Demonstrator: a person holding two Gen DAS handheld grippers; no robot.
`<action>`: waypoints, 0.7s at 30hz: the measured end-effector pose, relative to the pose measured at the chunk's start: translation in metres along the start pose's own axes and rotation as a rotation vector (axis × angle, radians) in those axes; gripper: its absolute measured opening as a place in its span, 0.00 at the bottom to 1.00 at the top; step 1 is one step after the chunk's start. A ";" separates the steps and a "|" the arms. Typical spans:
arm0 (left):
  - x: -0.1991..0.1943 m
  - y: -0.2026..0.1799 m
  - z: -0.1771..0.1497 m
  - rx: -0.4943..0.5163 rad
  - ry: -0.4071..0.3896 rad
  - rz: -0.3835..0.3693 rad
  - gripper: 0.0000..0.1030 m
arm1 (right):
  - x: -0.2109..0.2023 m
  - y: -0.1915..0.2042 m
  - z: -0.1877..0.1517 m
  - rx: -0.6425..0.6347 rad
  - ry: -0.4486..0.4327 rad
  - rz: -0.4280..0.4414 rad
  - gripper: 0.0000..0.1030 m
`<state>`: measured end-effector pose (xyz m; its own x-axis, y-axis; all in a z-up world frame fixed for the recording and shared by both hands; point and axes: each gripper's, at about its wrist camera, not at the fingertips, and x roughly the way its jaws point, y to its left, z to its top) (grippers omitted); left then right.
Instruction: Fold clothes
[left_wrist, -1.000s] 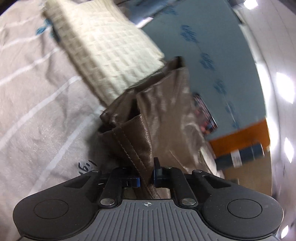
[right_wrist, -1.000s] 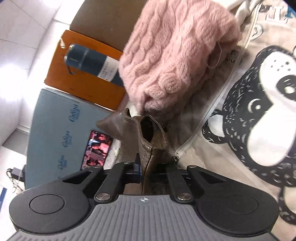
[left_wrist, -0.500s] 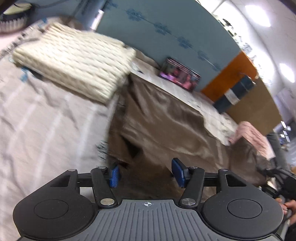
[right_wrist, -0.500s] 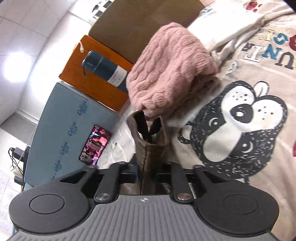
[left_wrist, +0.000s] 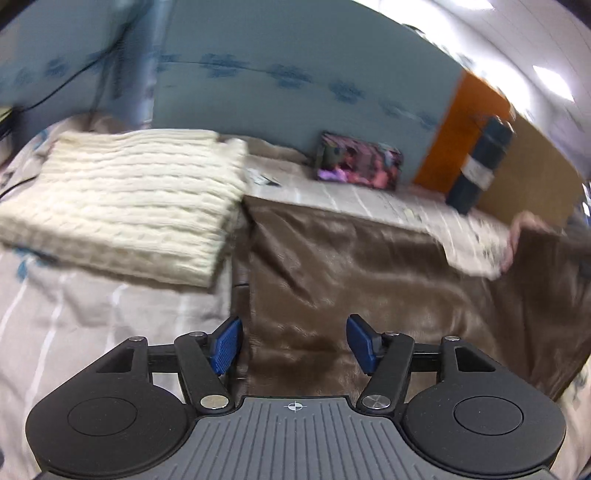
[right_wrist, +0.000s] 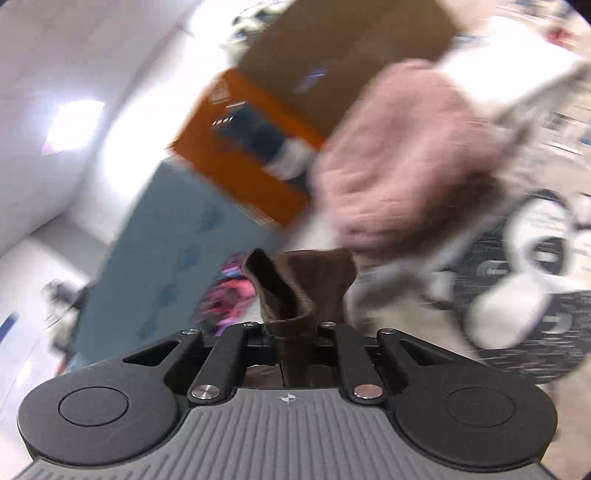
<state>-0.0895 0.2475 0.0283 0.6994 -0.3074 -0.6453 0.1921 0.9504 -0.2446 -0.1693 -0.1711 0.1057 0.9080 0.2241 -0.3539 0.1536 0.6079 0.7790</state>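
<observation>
A brown leather garment (left_wrist: 332, 266) lies spread flat on the bed in the left wrist view, its right end lifted. My left gripper (left_wrist: 293, 349) is open and empty, just above the garment's near edge, its blue pads (left_wrist: 225, 341) apart. My right gripper (right_wrist: 291, 328) is shut on a bunched end of the same brown garment (right_wrist: 295, 280), which sticks up between the fingers. The right wrist view is blurred.
A folded cream knit sweater (left_wrist: 125, 199) lies left of the brown garment. A pink knit sweater (right_wrist: 406, 166) and a panda-print garment (right_wrist: 535, 277) lie to the right. A blue headboard (left_wrist: 295, 92), an orange box (left_wrist: 465, 133), a dark bottle (left_wrist: 480, 162) and a picture box (left_wrist: 358, 162) stand behind.
My left gripper let go of the brown garment, opened and drew back; the garment now lies spread flat. My right gripper stays shut on its end and has swung upward.
</observation>
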 end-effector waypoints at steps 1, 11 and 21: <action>0.001 -0.002 -0.002 0.021 -0.004 -0.004 0.58 | 0.002 0.012 -0.002 -0.025 0.014 0.039 0.08; 0.004 0.004 0.000 0.018 -0.003 -0.051 0.43 | 0.067 0.115 -0.068 -0.175 0.327 0.292 0.08; -0.028 0.030 0.030 -0.036 -0.107 0.016 0.45 | 0.084 0.131 -0.134 -0.484 0.583 0.226 0.66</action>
<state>-0.0831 0.2862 0.0609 0.7718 -0.2833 -0.5692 0.1565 0.9524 -0.2618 -0.1255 0.0291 0.1091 0.5262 0.6630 -0.5324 -0.3180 0.7341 0.5999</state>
